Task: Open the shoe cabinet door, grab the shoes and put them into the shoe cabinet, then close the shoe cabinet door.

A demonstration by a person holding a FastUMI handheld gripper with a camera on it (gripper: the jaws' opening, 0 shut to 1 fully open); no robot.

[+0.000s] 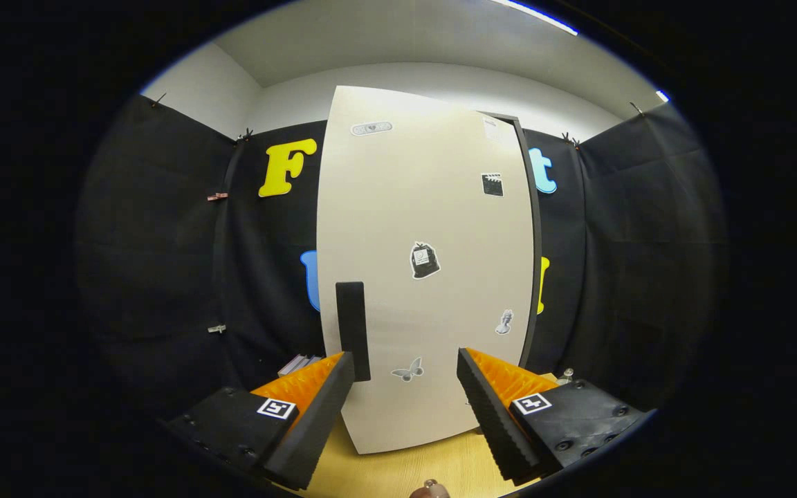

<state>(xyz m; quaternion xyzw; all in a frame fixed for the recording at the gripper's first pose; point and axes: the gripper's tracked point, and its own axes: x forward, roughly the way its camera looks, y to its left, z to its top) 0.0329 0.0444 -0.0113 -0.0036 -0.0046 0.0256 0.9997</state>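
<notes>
The shoe cabinet stood in the middle of the frame, tall and pale, its door covering the whole front. A dark frame edge showed down the right side, so the door looked shut or very nearly so. That fits either a door waiting to be pulled open or one already pushed to after the shoes went in; the shoes could not be seen, so the picture did not settle which. A dark upright handle sat low on the door's left side, just above and touching the line of the left fingertip. The gripper had its fingers spread wide apart, holding nothing, with the lower part of the door between and just beyond them. If the door was to be pulled, a good grip would probably mean shifting left so the handle sat squarely between the fingers, closing on its narrow sides, then drawing along the door's arc, not straight back. The door was plain and flat, dotted with small stickers: a butterfly low down, a bag-shaped one at centre, others toward the upper right. A light wooden tabletop lay beneath, and black cloth walls closed in both sides.
</notes>
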